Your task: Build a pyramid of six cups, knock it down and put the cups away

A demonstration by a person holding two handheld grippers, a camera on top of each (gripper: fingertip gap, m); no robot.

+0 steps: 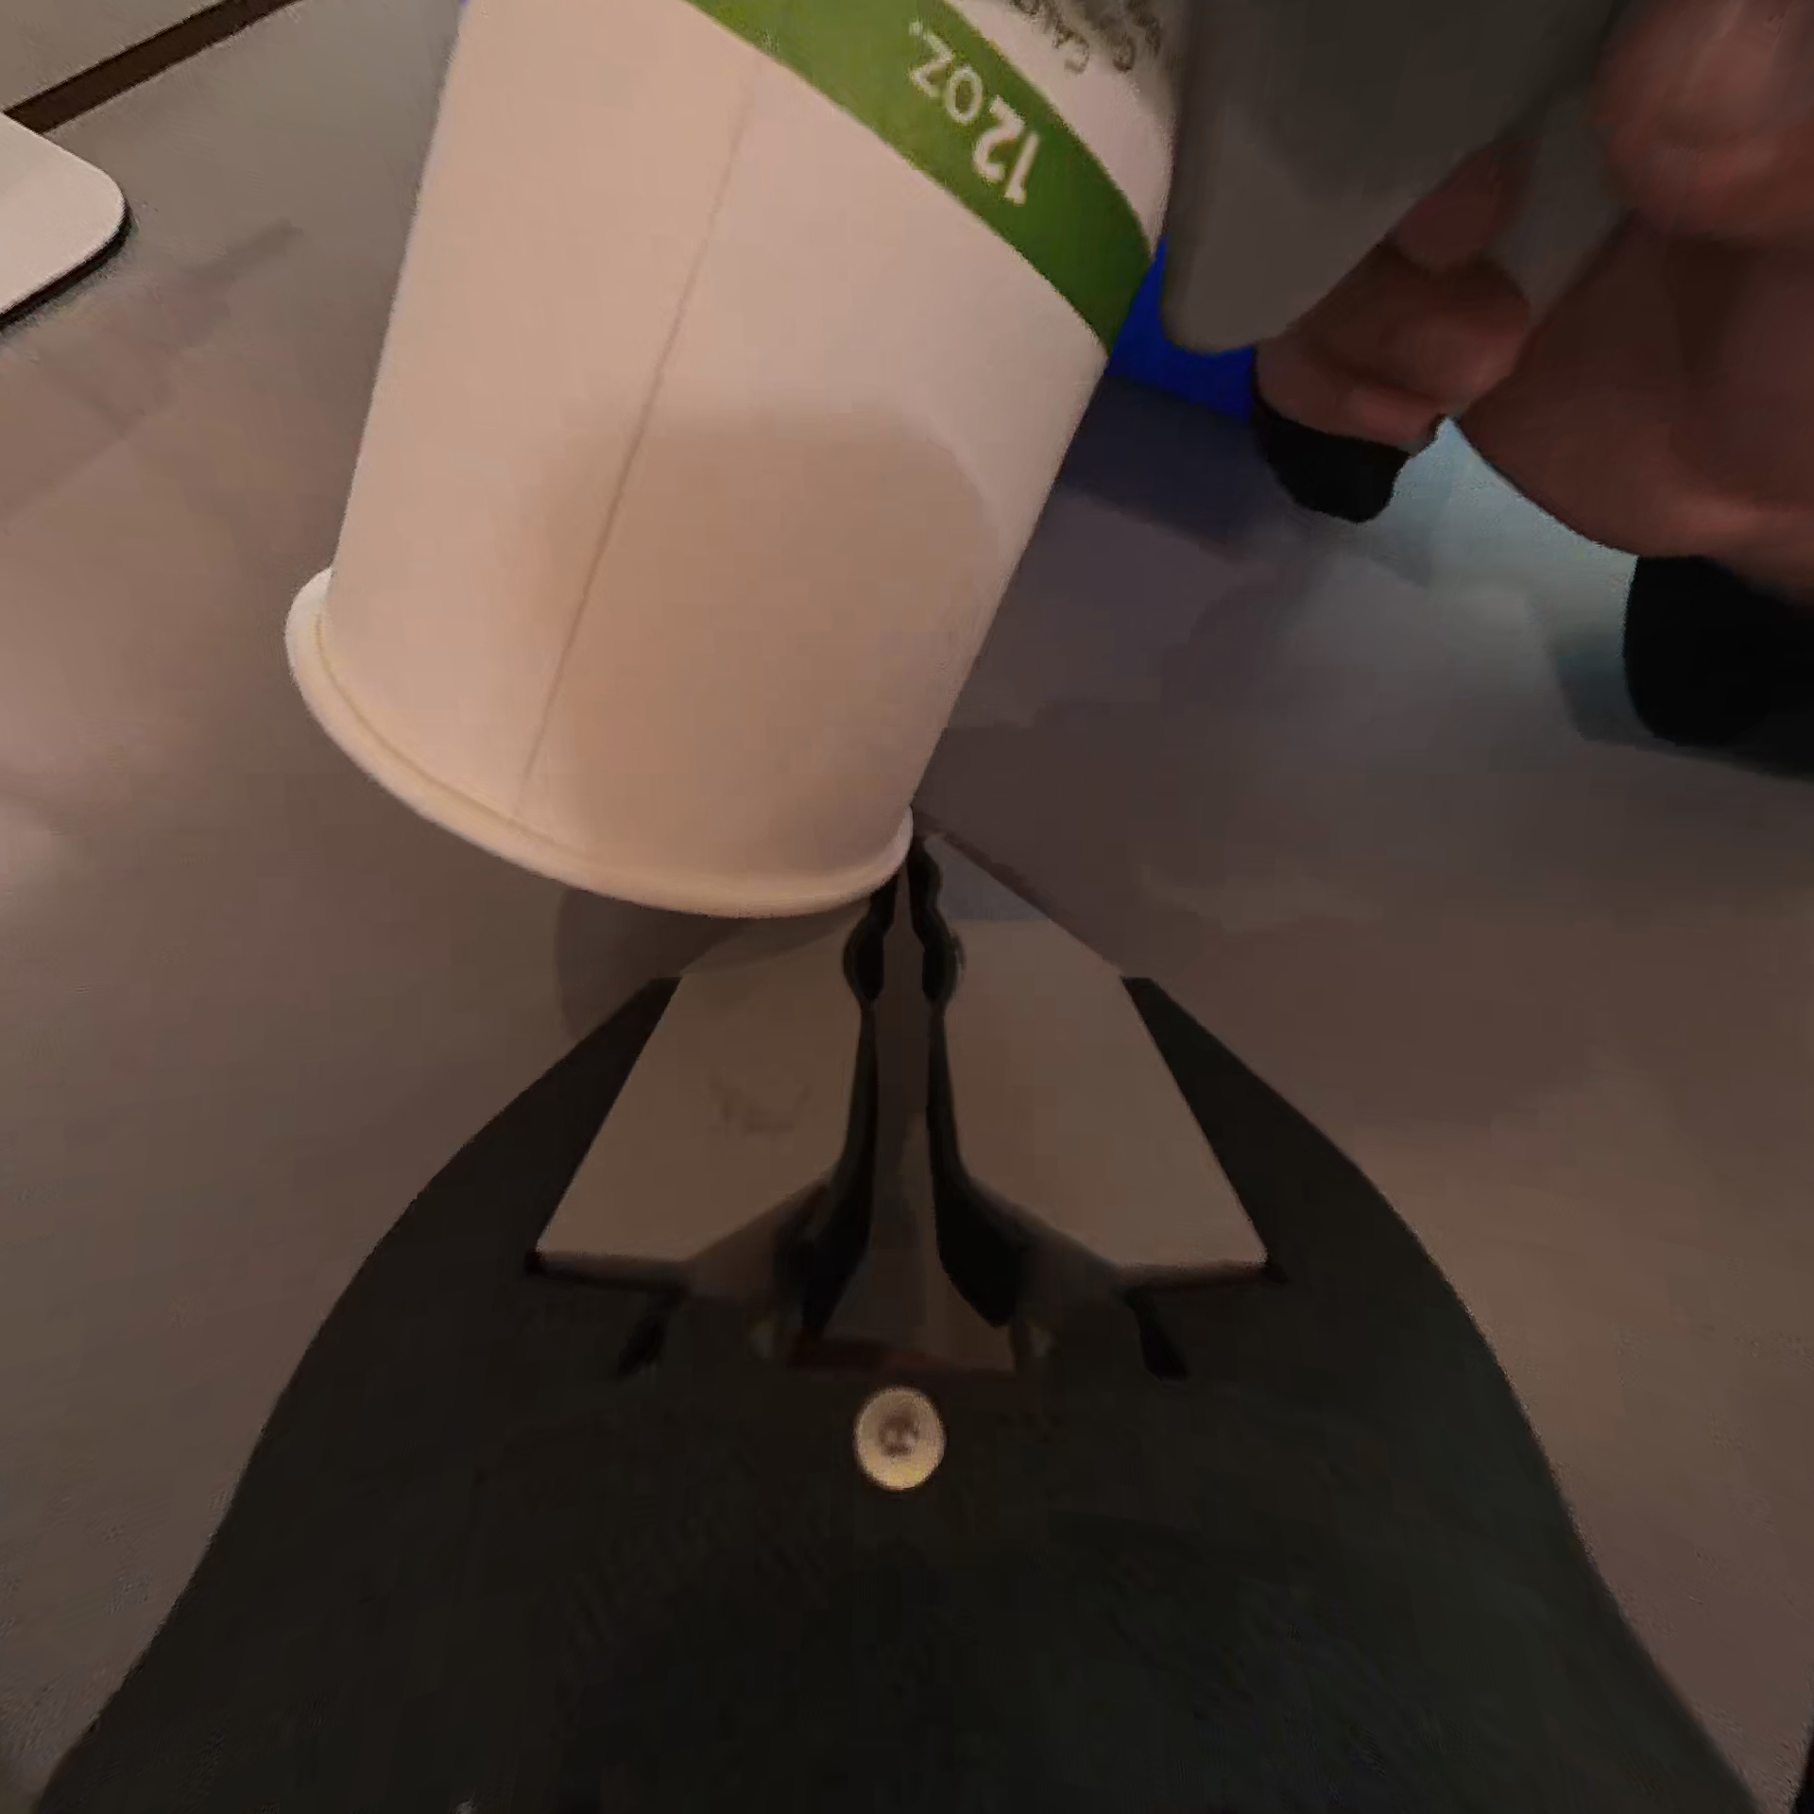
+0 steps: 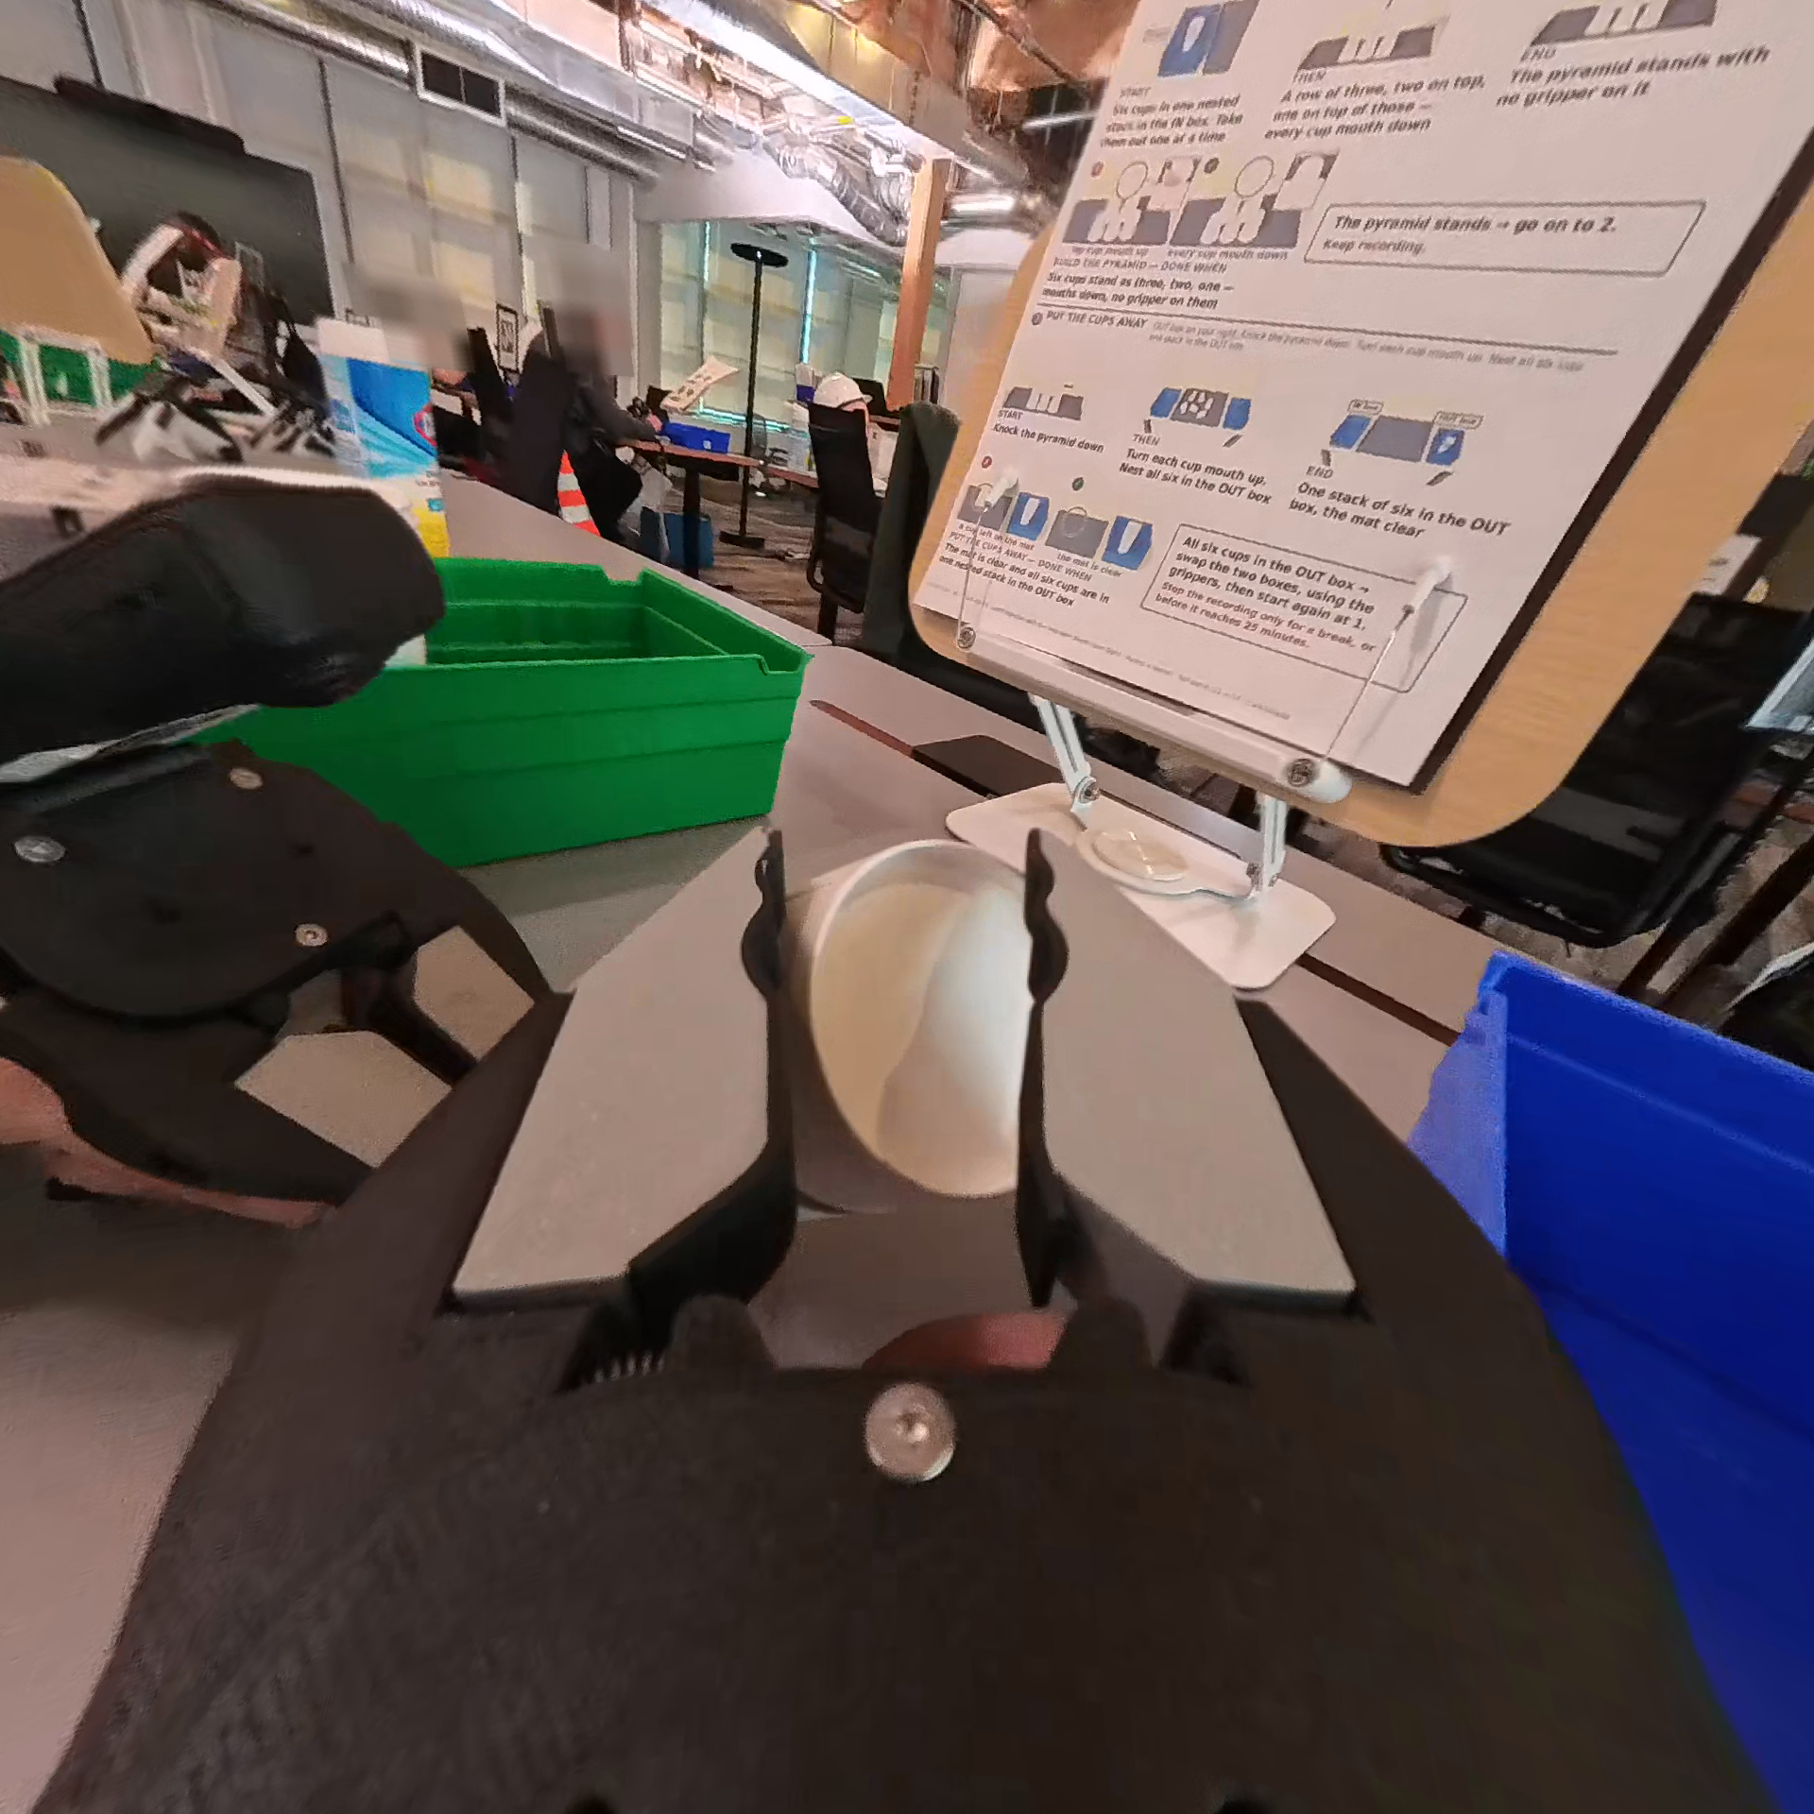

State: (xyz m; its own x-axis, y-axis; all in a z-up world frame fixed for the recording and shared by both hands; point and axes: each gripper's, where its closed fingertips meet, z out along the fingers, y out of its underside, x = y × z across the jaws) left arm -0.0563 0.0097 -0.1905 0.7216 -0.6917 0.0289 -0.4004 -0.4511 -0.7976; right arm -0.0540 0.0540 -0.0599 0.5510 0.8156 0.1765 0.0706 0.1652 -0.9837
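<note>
1. Right gripper (image 2: 903,1021) is pinching a white paper cup (image 2: 918,1021) on its side, above the tabletop (image 2: 638,913).
2. Left gripper (image 1: 908,883) is pressed together, empty, at the cup's rim.
3. I'd turn it mouth up slowly; the blue bin (image 2: 1649,1227) is just beside it.

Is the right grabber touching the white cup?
Touching. In the right wrist view, both fingers of the right gripper press against the sides of the white cup, which lies tilted between them with its open mouth facing the camera.
</note>
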